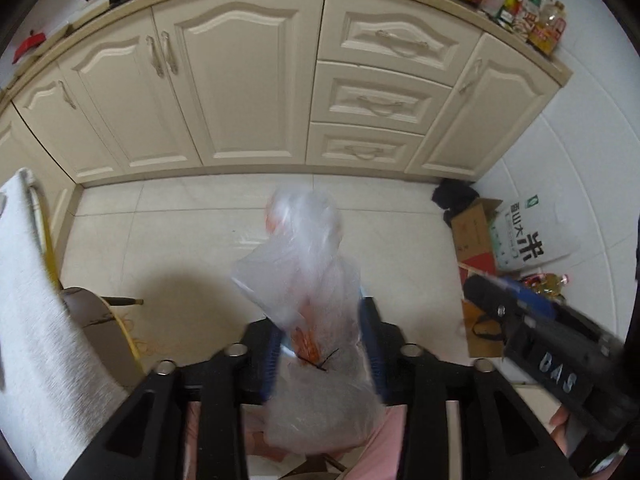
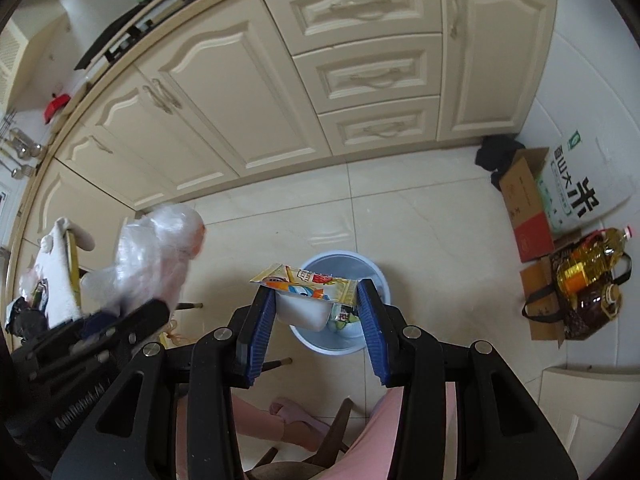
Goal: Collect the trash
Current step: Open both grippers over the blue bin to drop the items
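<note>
Where cream cabinets (image 2: 248,92) meet pale floor tiles (image 2: 420,224), a bin (image 2: 376,276) stands.

Even, bright indoor light; strong fisheye bending with dark corners; the plastic bag (image 1: 304,280) smears with motion blur, soft shadow beside it

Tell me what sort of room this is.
A home kitchen, most likely: cream base cabinets under a counter with a stovetop, a bottle of cooking oil and a rice sack on the floor.
</note>
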`<state>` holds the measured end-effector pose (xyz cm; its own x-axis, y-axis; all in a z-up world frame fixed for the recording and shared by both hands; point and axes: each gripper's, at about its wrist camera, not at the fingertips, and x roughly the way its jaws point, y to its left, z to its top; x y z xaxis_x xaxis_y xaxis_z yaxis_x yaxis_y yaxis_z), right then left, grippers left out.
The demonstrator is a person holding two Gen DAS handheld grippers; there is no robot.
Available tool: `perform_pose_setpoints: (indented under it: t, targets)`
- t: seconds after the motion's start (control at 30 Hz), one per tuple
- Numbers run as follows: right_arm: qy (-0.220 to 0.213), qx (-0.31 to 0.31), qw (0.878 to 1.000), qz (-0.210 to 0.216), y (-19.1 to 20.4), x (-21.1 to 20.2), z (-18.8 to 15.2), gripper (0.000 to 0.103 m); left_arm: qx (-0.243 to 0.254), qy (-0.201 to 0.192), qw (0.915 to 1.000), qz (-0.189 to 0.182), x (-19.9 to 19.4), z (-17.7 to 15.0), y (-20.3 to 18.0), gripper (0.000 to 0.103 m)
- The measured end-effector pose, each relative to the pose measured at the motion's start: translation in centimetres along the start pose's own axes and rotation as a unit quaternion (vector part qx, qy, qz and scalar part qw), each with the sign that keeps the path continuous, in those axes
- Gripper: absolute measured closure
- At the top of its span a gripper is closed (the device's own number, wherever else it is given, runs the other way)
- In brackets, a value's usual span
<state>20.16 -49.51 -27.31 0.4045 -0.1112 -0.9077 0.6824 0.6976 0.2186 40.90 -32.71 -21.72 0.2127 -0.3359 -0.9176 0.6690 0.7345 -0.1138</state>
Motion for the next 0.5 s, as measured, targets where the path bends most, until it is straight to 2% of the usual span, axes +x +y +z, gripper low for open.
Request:
perform_pose_setpoints:
  t: [0.07,0.1,0.23,0.5]
  targets:
    - [0.003,0.004,1.0,-0.002,-0.4,0.4,0.1,0.061,0.003,-0.003,0.9997,0.026,1.0,1.2,-0.2,0.034]
    - [0.005,0.006,1.0,-0.003,-0.5,0.6,0.1,0.061,0.003,-0.005,0.9993,0.036,1.3,1.7,-0.4,0.031]
    - [0.012,0.009,1.0,-0.003,-0.5,1.3,0.2,0.061,0.001,-0.001,0.9993,0.038,2.6,3.0,0.2,0.029]
    - [0.026,-0.011,1.0,0.008,1.7,2.6,0.1,0.061,-0.022,0.009,0.9976,0.065,3.9,2.4,2.1,0.029]
